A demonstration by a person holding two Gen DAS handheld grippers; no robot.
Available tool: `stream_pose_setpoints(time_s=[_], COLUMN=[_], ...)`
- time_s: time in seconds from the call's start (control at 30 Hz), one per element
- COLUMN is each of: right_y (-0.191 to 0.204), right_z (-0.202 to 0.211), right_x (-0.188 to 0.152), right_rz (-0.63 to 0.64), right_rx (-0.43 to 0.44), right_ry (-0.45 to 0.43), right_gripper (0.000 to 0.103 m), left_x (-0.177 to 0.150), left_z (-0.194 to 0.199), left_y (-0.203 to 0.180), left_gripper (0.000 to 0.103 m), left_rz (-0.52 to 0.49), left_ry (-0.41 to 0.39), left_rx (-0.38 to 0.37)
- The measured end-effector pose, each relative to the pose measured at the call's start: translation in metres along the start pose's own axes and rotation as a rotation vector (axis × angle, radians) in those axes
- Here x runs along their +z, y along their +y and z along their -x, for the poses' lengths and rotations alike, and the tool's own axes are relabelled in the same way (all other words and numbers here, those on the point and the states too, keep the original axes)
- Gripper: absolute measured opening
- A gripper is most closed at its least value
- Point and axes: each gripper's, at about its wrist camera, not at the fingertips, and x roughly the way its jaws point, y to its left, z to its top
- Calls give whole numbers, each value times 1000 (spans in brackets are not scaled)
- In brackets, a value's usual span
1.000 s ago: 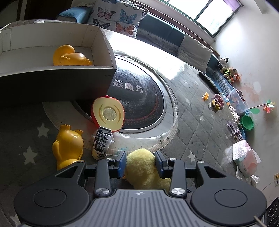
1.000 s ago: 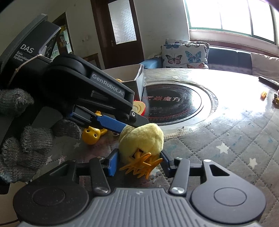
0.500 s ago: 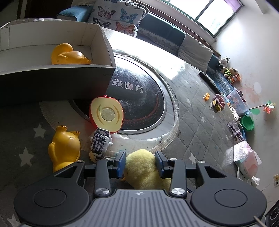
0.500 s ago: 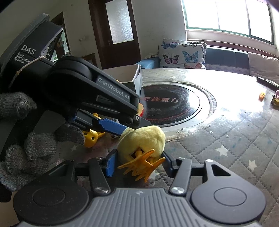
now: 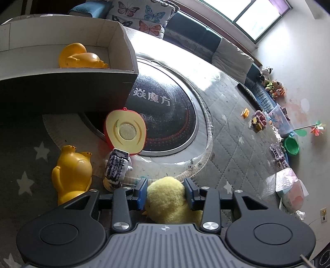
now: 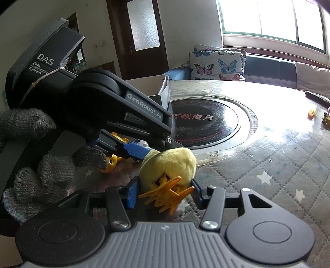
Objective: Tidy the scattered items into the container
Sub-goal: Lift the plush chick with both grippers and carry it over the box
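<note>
A yellow plush chick (image 5: pixel 167 198) sits between the blue pads of my left gripper (image 5: pixel 166 191), which is shut on it. In the right wrist view the same chick (image 6: pixel 171 165), with orange feet, also sits between my right gripper's pads (image 6: pixel 165 189), which close on its lower part. The left gripper (image 6: pixel 134 149) reaches in from the left there. The cardboard box (image 5: pixel 68 86) stands at the upper left with one orange duck toy (image 5: pixel 78 56) inside. On the table lie another orange duck (image 5: pixel 71 173), a small toy car (image 5: pixel 117 167) and a red-and-yellow toy (image 5: pixel 125 132).
A round black hotplate (image 5: pixel 165 115) is set in the table's middle. A remote (image 5: pixel 248 95) and small toys (image 5: pixel 257 121) lie at the far right edge. A sofa with butterfly cushions (image 5: pixel 142 14) stands behind the table. My gloved hand (image 6: pixel 41 165) holds the left gripper.
Both grippers have risen slightly with the chick held between them. The table toys have shifted a little in the left wrist view as the camera moved.
</note>
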Motion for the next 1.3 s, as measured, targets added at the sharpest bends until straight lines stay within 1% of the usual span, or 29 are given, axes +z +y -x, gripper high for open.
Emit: stream_pose_setpoints(time_s=[0.1,0.33,0.57,0.73,1.03,1.23,1.3], right_y=[3,15,35,51,76,90,93], right_z=[2,9,3,-12,-52,-84,-95], right_x=[2,15,47,72,118,143,149], right_rz=[15,63,138,194,266,291,299], right_rx=[1,12,57,93,146,174,180], right_ry=[2,-18,-56,-83,-109,-100,-96], right_gripper=[51,51,51,51,51,52,51], left_x=[-1,3,22,42,84,113,121], left_z=[4,26,59,78,94,104,102], left_y=[2,5,19,33,62,81,88], left_gripper=[40,39,39,39,39,39,38], left_rz=[6,18,45,65,97,119,128], left_ry=[-7,-58,-154,-216,-283,-327,-329], left_rx=[-5,-17,-5,14,63,96,104])
